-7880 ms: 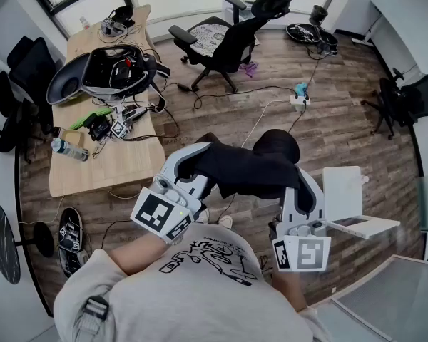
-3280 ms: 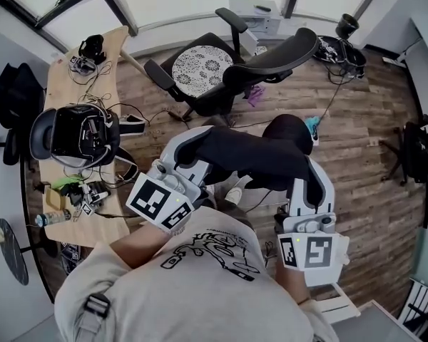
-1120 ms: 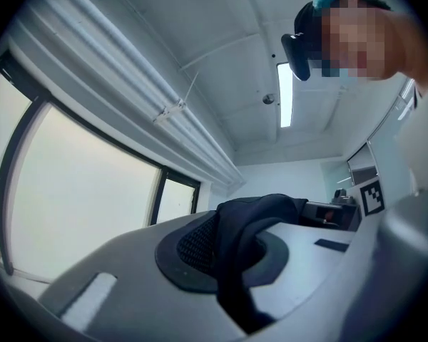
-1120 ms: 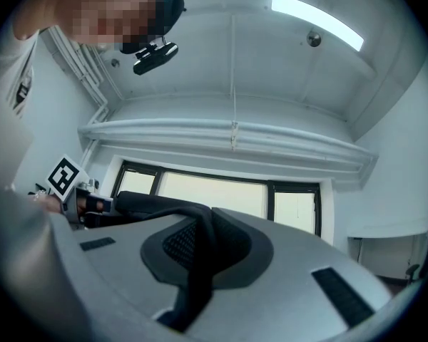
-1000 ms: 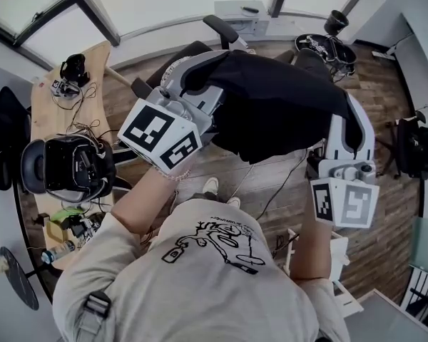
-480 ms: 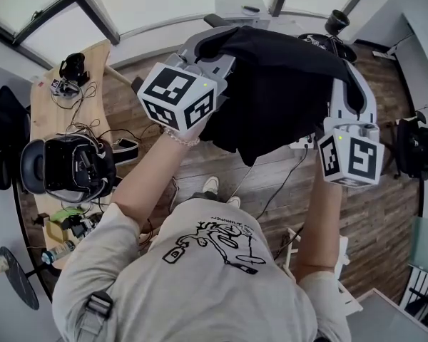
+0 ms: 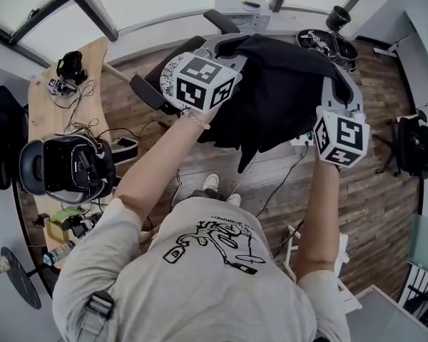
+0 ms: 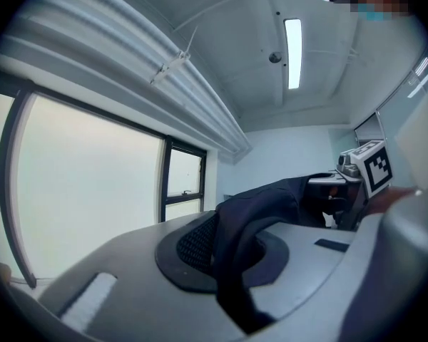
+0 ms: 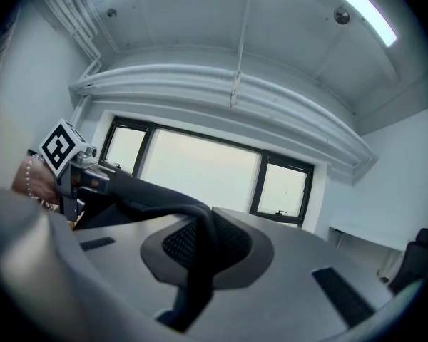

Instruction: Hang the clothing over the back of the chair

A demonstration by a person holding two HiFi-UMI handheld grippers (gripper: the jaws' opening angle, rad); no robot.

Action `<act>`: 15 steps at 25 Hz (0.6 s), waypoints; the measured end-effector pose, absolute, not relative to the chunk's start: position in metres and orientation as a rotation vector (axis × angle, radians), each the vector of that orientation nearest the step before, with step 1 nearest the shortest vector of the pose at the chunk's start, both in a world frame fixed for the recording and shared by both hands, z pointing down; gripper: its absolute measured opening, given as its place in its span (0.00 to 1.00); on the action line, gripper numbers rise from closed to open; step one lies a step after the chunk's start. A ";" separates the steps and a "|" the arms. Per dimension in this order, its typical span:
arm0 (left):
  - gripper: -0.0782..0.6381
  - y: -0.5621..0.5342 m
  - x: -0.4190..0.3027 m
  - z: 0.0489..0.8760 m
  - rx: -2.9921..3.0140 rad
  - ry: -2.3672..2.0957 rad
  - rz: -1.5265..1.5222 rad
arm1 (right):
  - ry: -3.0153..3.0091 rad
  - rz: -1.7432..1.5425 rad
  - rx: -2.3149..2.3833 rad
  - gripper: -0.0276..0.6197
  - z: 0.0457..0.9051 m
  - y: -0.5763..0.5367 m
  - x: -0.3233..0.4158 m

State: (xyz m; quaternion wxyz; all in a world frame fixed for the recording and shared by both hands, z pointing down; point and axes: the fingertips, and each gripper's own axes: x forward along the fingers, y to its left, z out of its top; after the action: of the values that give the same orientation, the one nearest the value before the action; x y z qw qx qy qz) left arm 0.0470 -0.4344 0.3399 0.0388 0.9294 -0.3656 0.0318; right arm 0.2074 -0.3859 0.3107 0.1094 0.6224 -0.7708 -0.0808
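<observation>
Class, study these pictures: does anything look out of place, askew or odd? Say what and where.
A loose cable trails across the floor beside the person's feet, a possible trip hazard. On the desk at left, an open black case sits among tangled wires. Nothing looks spilled or broken.

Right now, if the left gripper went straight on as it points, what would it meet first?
Beyond the dark garment clamped in its jaws, the left gripper seems to have a free path up to the window; the chair appears lower, though depth is unclear.
</observation>
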 end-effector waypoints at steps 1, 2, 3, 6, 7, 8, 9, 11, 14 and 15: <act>0.13 -0.438 0.049 0.348 2.844 -1.112 0.118 | -2.253 -0.230 1.824 0.05 0.317 -0.388 0.209; 0.13 -0.441 0.051 0.355 2.840 -1.100 0.138 | -2.240 -0.220 1.816 0.05 0.323 -0.391 0.210; 0.13 -0.444 0.053 0.363 2.837 -1.089 0.159 | -2.227 -0.210 1.806 0.05 0.329 -0.394 0.211; 0.13 -0.452 0.059 0.386 2.822 -1.047 0.218 | -2.192 -0.186 1.769 0.05 0.343 -0.401 0.212; 0.13 -0.453 0.060 0.393 2.814 -1.031 0.233 | -2.182 -0.184 1.756 0.06 0.347 -0.402 0.212; 0.13 -0.454 0.062 0.401 2.805 -1.015 0.249 | -2.174 -0.184 1.743 0.06 0.351 -0.404 0.212; 0.13 -0.455 0.064 0.407 2.797 -0.999 0.264 | -2.166 -0.184 1.731 0.06 0.355 -0.405 0.212; 0.13 -0.455 0.068 0.420 2.781 -0.965 0.295 | -2.148 -0.187 1.706 0.06 0.362 -0.406 0.212; 0.13 -0.452 0.074 0.435 2.760 -0.911 0.331 | -2.137 -0.191 1.673 0.06 0.368 -0.407 0.212; 0.13 -0.451 0.076 0.440 2.756 -0.891 0.342 | -2.138 -0.190 1.663 0.06 0.370 -0.407 0.211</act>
State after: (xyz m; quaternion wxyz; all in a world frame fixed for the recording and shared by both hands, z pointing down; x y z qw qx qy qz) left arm 0.0761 -0.4514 0.4397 0.1121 0.9390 -0.3036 0.1165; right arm 0.2113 -0.4073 0.3696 0.2115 0.5987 -0.7695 -0.0683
